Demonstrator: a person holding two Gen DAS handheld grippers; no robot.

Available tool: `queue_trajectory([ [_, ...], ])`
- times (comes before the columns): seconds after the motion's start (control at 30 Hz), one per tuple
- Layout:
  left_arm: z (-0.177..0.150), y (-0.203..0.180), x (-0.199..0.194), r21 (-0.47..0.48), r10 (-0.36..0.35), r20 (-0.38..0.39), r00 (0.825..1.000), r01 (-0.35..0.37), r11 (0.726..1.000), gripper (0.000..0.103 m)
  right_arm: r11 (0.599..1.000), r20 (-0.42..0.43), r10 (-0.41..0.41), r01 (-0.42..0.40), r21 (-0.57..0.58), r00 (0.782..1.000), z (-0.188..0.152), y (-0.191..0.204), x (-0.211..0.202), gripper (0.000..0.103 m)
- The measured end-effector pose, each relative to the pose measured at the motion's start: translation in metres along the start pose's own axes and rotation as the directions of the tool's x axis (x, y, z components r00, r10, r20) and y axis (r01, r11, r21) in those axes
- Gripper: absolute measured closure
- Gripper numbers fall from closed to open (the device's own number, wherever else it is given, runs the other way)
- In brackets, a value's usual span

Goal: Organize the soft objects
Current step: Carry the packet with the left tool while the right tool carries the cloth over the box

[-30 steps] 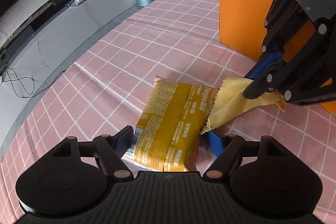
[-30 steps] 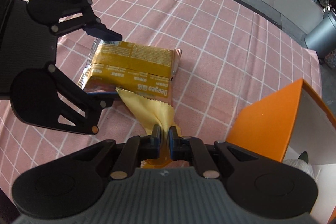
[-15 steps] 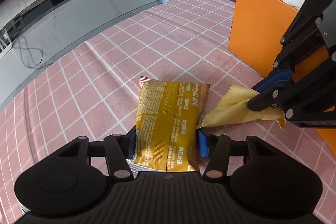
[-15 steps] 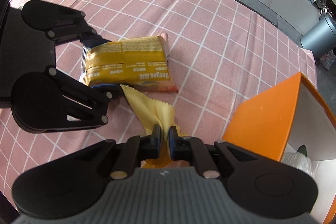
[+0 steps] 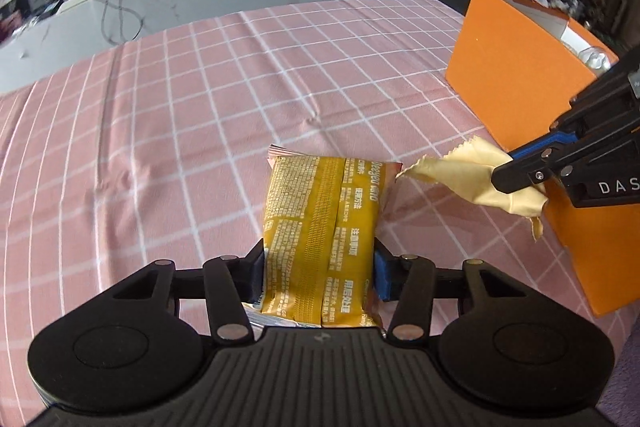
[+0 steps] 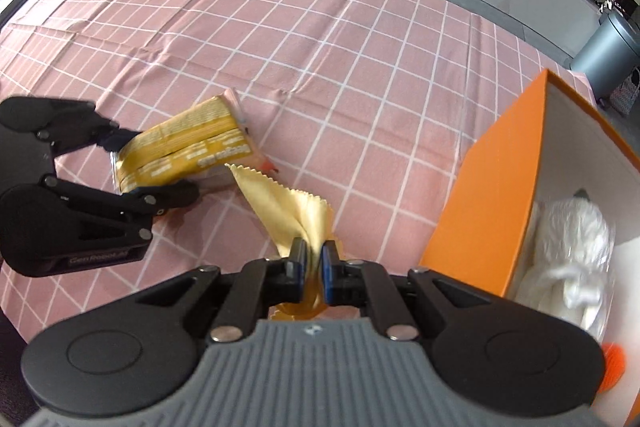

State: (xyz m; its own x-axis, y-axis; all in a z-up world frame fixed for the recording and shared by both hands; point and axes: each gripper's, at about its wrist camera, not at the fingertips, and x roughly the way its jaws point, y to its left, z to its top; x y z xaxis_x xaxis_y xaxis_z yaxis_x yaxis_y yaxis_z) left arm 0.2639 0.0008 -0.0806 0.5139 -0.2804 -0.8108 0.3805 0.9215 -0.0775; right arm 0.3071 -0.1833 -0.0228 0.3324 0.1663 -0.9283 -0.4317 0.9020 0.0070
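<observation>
My left gripper (image 5: 319,269) is closing on the puffy yellow foil snack packet (image 5: 325,227); my right gripper (image 6: 315,263) pinches the crumpled pale-yellow zigzag-edged cloth (image 6: 294,213).

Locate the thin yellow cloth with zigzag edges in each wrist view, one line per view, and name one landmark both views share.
Left wrist view: the thin yellow cloth with zigzag edges is at right of centre, pinched in the right gripper beside the yellow snack packet.
Right wrist view: the cloth runs from picture centre down into the shut jaws at lower centre.
Shared landmark: the orange box, at the right edge of both views.
</observation>
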Motion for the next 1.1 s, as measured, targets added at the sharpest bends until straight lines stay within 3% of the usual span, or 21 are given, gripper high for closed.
queue_trajectory([
  [0.17,-0.025,0.006,-0.022,-0.145,-0.004,0.028,1.000,0.008,0.989,0.046,0.998,0.078,0.019,-0.023,0.051,0.997,-0.026,0.011,-0.017,0.097],
  [0.43,-0.057,-0.001,-0.061,-0.269,0.005,0.107,0.994,0.025,0.963,0.047,0.981,0.237,0.030,-0.074,0.177,0.971,-0.071,0.026,-0.049,0.097],
  [0.73,-0.070,-0.021,-0.101,-0.284,0.061,0.191,0.980,-0.004,0.959,0.047,0.928,0.417,0.029,-0.179,0.326,0.909,-0.123,0.021,-0.100,0.097],
  [1.1,-0.053,-0.061,-0.139,-0.218,-0.010,0.312,0.950,0.082,0.972,0.046,0.896,0.542,-0.051,-0.201,0.396,0.839,-0.164,-0.004,-0.156,0.097],
])
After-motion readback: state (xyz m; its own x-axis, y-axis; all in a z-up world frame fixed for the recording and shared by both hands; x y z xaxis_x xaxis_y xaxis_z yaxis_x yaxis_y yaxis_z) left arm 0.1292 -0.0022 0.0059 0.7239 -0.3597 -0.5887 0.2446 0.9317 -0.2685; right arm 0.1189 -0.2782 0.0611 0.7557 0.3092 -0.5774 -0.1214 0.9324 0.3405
